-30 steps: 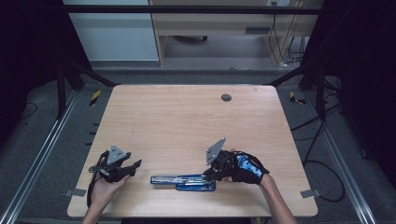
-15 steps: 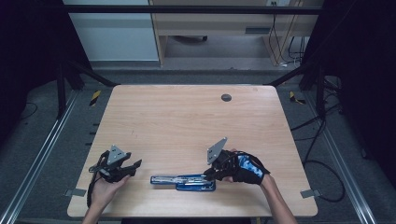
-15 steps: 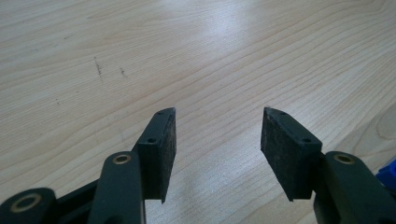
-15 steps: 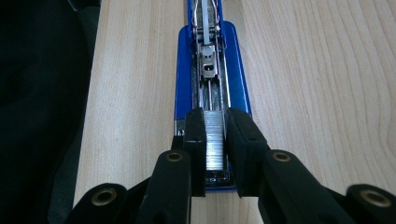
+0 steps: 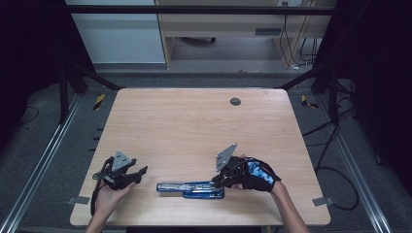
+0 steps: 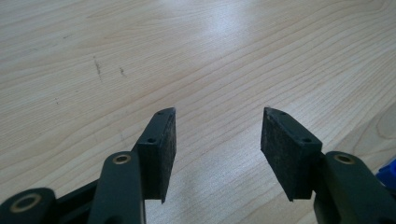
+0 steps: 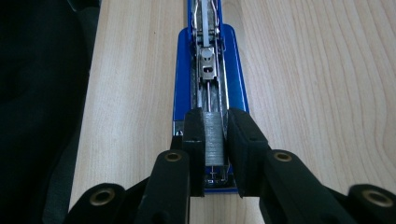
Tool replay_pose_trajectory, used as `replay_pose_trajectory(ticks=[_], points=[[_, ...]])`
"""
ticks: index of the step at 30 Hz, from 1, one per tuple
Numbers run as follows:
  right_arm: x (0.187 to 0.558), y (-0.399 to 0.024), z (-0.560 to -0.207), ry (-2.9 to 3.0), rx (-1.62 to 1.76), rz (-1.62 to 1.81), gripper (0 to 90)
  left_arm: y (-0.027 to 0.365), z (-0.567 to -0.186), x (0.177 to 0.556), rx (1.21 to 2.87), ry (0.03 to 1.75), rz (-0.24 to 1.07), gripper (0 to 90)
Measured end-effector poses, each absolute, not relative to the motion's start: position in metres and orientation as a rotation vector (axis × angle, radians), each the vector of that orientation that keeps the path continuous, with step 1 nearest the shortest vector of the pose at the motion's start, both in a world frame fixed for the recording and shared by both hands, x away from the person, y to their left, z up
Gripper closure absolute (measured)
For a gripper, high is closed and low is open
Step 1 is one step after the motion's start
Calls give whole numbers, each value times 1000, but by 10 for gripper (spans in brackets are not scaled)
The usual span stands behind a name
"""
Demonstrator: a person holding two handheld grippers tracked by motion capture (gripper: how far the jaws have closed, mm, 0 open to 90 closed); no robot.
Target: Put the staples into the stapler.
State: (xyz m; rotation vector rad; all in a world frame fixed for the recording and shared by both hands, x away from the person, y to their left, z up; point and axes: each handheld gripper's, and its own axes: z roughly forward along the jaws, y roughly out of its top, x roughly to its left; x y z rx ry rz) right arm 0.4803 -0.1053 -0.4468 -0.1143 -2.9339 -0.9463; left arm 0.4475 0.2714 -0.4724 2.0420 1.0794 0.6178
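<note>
- The blue metal stapler (image 5: pixel 192 188), opened flat, lies near the front edge of the light wooden table (image 5: pixel 194 126), between the two hands and closer to the right one.
- Its open magazine channel (image 7: pixel 208 70) is the only container here; in the right gripper view it holds a steel pusher and spring rod along its length.
- The right gripper (image 7: pixel 215 135) is clamped on a grey strip of staples (image 7: pixel 215 140), held directly over the near end of that channel; its jaws have just opened slightly, pads on the strip.
- The left gripper (image 6: pixel 217 140) stands with jaws spread wide, bare tabletop between them, well apart from the stapler's left end.
</note>
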Motion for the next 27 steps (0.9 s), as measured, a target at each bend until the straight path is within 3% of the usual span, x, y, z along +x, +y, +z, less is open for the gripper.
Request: replay_pose_trajectory(ticks=[27], points=[[480,-107,-447,-2912,-102,-976,785,271,-473,448,2045,1077,616,456]])
